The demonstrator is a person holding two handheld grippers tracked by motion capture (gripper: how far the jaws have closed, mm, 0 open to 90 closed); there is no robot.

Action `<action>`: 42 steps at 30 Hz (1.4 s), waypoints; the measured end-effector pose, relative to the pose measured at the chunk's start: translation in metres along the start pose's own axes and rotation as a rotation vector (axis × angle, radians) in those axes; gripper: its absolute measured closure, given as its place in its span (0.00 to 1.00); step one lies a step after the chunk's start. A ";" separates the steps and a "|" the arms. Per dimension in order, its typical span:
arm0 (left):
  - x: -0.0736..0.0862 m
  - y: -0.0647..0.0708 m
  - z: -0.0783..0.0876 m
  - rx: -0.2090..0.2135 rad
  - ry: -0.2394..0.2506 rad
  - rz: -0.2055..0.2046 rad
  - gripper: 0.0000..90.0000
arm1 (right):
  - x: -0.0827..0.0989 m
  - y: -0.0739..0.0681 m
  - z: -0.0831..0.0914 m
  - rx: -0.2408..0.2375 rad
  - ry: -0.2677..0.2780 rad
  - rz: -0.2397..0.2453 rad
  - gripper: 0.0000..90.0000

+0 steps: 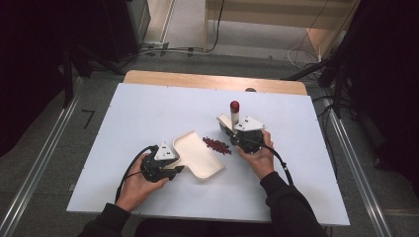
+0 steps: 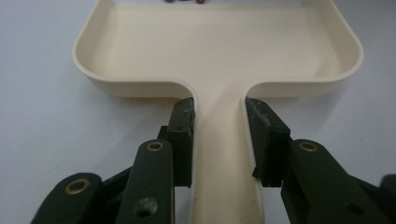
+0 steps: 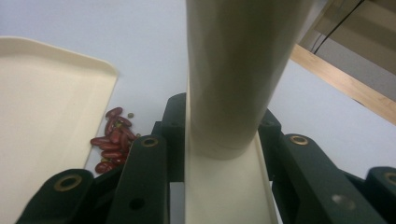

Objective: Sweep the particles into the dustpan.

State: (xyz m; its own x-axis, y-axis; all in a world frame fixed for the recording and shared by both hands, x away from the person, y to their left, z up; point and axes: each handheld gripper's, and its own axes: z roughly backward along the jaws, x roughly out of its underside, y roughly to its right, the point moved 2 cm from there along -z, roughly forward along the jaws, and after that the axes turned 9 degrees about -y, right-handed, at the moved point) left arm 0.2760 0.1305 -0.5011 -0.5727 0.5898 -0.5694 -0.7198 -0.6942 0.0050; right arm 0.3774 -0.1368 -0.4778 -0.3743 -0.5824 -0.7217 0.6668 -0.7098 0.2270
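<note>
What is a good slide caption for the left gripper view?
Left gripper shut on the handle of a cream dustpan lying on the white table.

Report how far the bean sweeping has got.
Done: left gripper is clamped on the dustpan handle, right gripper on the brush handle. In hand: brush sits beside the red beans. Left: all beans lie on the table; pan is empty.

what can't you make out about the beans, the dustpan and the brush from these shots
- Beans: too small in the high view to count; in the right gripper view the gripper's jaws cover part of the pile.
- Brush: its working end is hidden by the right gripper and hand in the high view.
- Dustpan: its front edge is cut off by the top of the left gripper view.
</note>
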 end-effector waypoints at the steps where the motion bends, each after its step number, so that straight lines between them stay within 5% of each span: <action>1: 0.000 0.000 0.000 0.000 -0.001 -0.002 0.74 | 0.000 -0.002 -0.001 0.003 -0.003 0.006 0.71; 23: -0.006 0.001 -0.001 0.007 -0.015 -0.013 0.74 | -0.003 -0.037 -0.009 0.004 -0.005 0.059 0.72; 42: -0.006 0.002 -0.002 0.006 -0.015 -0.011 0.74 | -0.016 -0.073 -0.012 -0.055 0.023 0.059 0.72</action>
State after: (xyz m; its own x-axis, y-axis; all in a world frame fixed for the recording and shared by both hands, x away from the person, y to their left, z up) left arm 0.2785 0.1245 -0.4992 -0.5702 0.6037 -0.5572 -0.7284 -0.6851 0.0031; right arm 0.3429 -0.0711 -0.4909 -0.3190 -0.6126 -0.7232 0.7219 -0.6514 0.2333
